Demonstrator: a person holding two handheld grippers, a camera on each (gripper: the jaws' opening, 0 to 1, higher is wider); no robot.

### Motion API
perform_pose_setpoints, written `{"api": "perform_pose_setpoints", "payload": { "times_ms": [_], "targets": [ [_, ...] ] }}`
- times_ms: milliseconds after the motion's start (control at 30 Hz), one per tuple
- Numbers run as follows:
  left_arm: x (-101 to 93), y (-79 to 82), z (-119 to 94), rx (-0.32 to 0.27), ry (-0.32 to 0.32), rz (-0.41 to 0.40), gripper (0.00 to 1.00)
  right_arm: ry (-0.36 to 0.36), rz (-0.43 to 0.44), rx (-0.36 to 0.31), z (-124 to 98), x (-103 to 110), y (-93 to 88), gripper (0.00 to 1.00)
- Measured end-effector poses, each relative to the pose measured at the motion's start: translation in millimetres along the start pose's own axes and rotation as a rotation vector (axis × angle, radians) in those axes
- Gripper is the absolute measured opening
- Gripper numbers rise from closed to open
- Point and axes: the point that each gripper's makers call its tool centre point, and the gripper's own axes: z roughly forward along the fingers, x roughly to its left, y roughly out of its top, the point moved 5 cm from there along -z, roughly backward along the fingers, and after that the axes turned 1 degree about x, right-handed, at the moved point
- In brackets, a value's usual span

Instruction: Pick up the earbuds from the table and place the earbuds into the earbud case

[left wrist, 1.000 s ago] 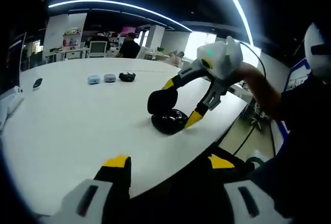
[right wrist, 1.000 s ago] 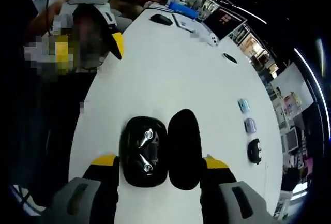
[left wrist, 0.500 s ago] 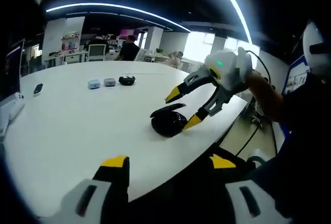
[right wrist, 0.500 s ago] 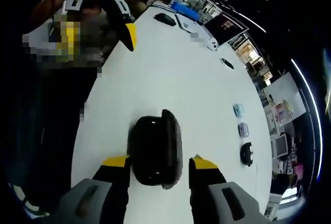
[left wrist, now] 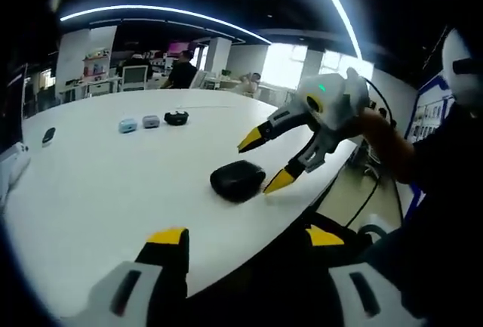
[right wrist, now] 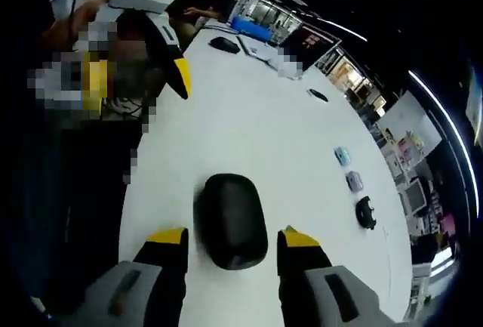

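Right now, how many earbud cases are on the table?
4: the closed black case by the right gripper, and farther off a blue case, a grey case, a black case.

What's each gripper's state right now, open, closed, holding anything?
Left gripper: open, holding nothing, back at the table edge.
Right gripper: open, holding nothing; fingers apart over the closed black earbud case.

A closed black earbud case (right wrist: 231,220) is framed on the white table (right wrist: 279,131) by the parted jaws of the right gripper (right wrist: 224,236).
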Motion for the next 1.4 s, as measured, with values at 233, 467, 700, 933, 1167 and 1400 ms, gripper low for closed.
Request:
{"api": "perform_pose_setpoints", "payload": {
  "times_ms": [233, 467, 700, 933, 1167, 1400],
  "targets": [
    [-8.1, 21.4, 21.3, -0.049, -0.102, 0.006, 0.66, 0.026, 0.203, -0.118, 1.8, -9.1, -9.8, 0.5],
    [-2.9, 30.4, 54.7, -0.044, -0.164, -0.05, 0.7, 0.041, 0.33, -0.221, 8.1, -12.1, -18.6, 0.53],
    [5.8, 35.8, 80.4, -0.09, -0.18, -0.116, 0.72, 0.059, 0.418, -0.307, 15.8, -3.8, -19.1, 0.57],
    [6.7, 29.9, 93.5, -0.069, -0.184, -0.133, 0.73, 0.033, 0.425, -0.317, 21.4, -2.6, -21.0, 0.54],
    [1.6, 25.4, 98.1, -0.061, -0.187, -0.122, 0.73, 0.014, 0.43, -0.324, 21.7, 2.1, -18.9, 0.44],
    [-2.1, 24.9, 100.0, -0.079, -0.208, -0.121, 0.78, 0.012, 0.433, -0.345, 22.1, 2.0, -19.7, 0.43]
  ]
}}
